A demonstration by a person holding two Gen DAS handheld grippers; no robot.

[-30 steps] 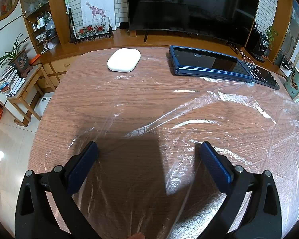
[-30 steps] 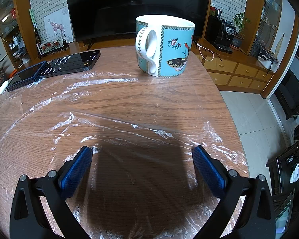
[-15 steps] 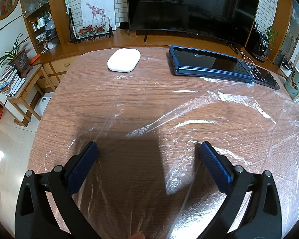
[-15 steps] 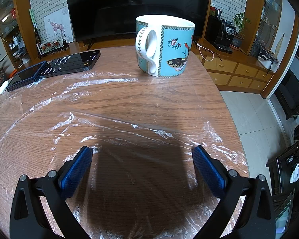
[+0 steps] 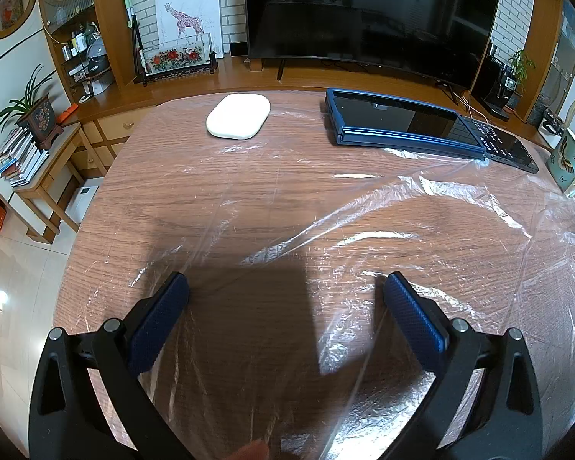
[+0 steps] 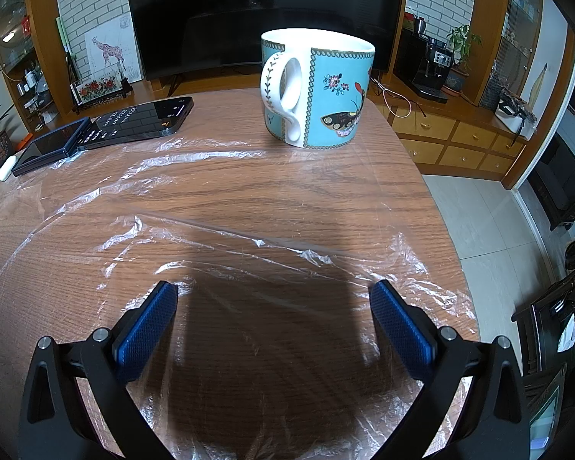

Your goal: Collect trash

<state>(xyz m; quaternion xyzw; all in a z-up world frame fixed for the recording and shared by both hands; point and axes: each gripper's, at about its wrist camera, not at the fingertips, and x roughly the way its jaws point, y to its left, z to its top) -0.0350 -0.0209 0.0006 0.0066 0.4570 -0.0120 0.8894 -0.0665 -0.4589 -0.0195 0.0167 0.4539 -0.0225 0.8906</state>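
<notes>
A large sheet of clear crinkled plastic wrap [image 5: 364, 214] lies flat over most of the round wooden table [image 5: 180, 176]; the right wrist view shows the same plastic wrap [image 6: 218, 237] spread toward the table's right rim. My left gripper [image 5: 283, 287] hovers low over the near part of the sheet, open, with nothing between its blue pads. My right gripper [image 6: 274, 295] is likewise open above the sheet near the table's near right edge, holding nothing.
A white rounded case [image 5: 237, 115] and a blue folding device [image 5: 402, 122] with a dark phone [image 6: 134, 122] lie at the far side. A turquoise butterfly mug [image 6: 318, 88] stands far right. The table [image 6: 414, 176] drops to tiled floor on both sides.
</notes>
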